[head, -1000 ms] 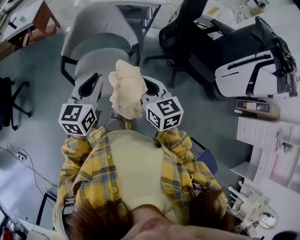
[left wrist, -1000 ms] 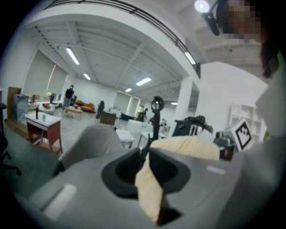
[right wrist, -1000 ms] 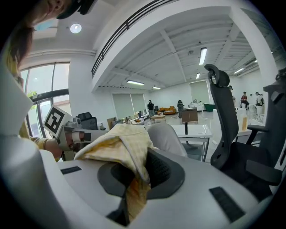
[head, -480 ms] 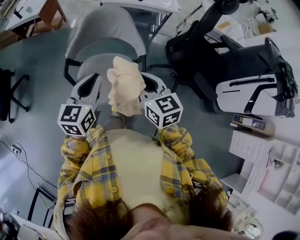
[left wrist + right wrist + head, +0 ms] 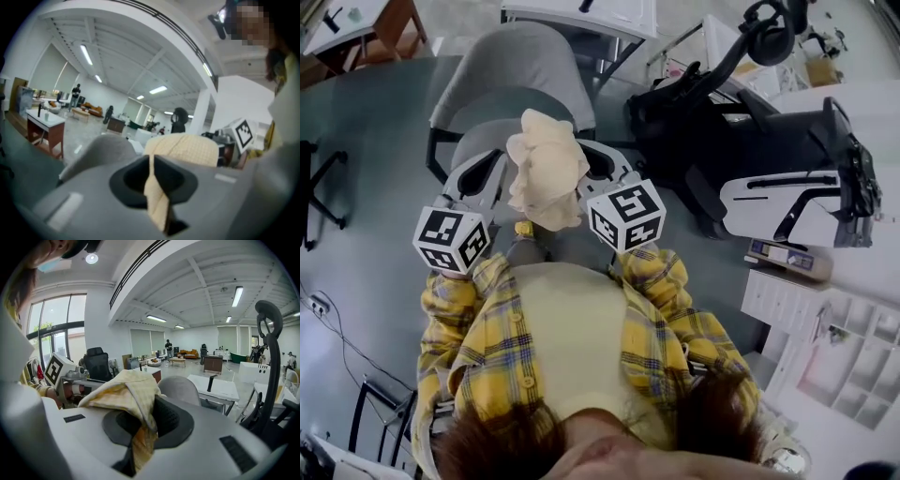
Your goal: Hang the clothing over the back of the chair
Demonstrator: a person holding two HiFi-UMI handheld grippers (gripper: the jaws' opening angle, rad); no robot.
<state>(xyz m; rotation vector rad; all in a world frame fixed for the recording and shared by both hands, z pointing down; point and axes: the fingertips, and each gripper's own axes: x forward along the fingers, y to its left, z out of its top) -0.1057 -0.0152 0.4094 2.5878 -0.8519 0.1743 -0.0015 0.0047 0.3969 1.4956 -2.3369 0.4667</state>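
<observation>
A cream-yellow piece of clothing [image 5: 546, 169] hangs bunched between my two grippers, in front of the person's chest. My left gripper [image 5: 485, 174] is shut on one edge of it; a fold of the clothing [image 5: 157, 201] runs down between its jaws. At the other side my right gripper [image 5: 600, 169] is also shut on the cloth, and a fold [image 5: 140, 439] is pinched there under the bunched clothing [image 5: 126, 387]. The grey chair [image 5: 511, 80] stands just beyond the grippers, its back on the far side. Its back also shows as a grey chair [image 5: 101, 152] and a grey chair [image 5: 180, 389].
A black office chair [image 5: 694, 103] and a white and black machine [image 5: 797, 187] stand to the right. A white table [image 5: 581, 11] is behind the grey chair, a wooden desk [image 5: 356, 23] at the top left. White shelves [image 5: 825, 328] sit at the lower right.
Both grippers, still holding the clothing, have moved forward together toward the grey chair, which now lies closer under them. The grip has not changed.
</observation>
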